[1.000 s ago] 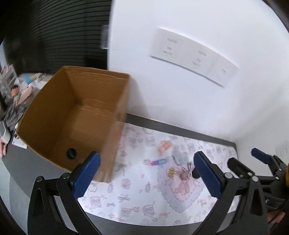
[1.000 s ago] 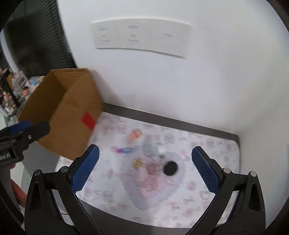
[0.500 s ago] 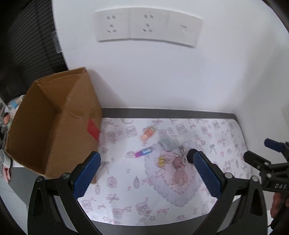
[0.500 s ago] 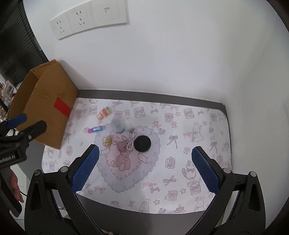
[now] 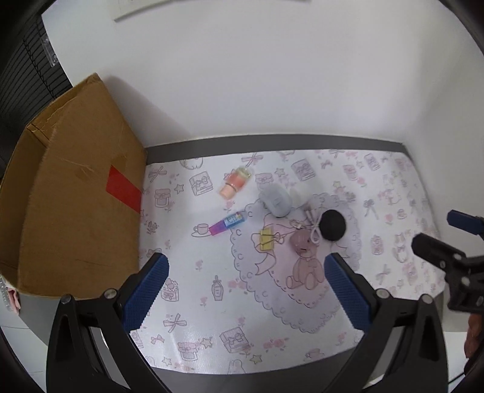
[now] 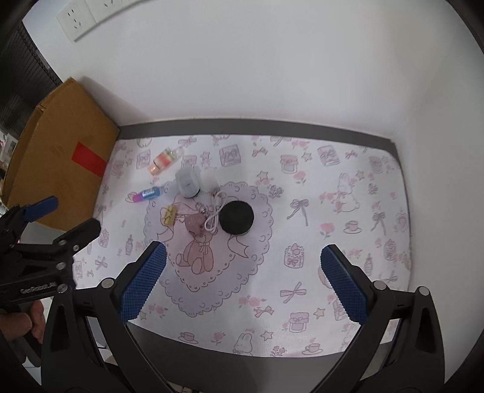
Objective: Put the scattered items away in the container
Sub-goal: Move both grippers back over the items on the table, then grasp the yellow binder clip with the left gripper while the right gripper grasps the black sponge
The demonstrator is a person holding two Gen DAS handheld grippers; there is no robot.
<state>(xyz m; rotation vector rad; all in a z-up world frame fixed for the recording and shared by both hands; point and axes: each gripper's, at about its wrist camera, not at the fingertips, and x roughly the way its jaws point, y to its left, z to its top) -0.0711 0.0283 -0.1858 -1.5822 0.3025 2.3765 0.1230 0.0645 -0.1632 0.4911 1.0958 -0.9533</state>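
Both grippers hang above the tabletop (image 5: 272, 142) with their blue-padded jaws spread wide and nothing between them. The left gripper (image 5: 246, 290) sits over the near-left part of the patterned mat (image 5: 393, 187), the right gripper (image 6: 242, 282) over its near middle.

The scattered items lie in a loose cluster on the mat: a peach-coloured small bottle (image 5: 235, 182) farthest back, a purple-and-blue tube (image 5: 227, 223) nearer the cardboard box (image 5: 75, 196), a grey rounded case (image 5: 276, 199), a yellow binder clip (image 5: 266, 238), a pink charm (image 5: 301, 238) with a white cord (image 6: 215, 216) looped beside it, and a black round disc (image 5: 332, 225) just right of the cord.

The box stands at the mat's left edge, a red tape strip (image 5: 124, 189) on its side — neither view looks into it.

The left wrist view catches the right gripper at its right edge; the right wrist view shows the left gripper at lower left with a hand (image 6: 21, 326) on its grip — and wall sockets (image 6: 77, 19) above.
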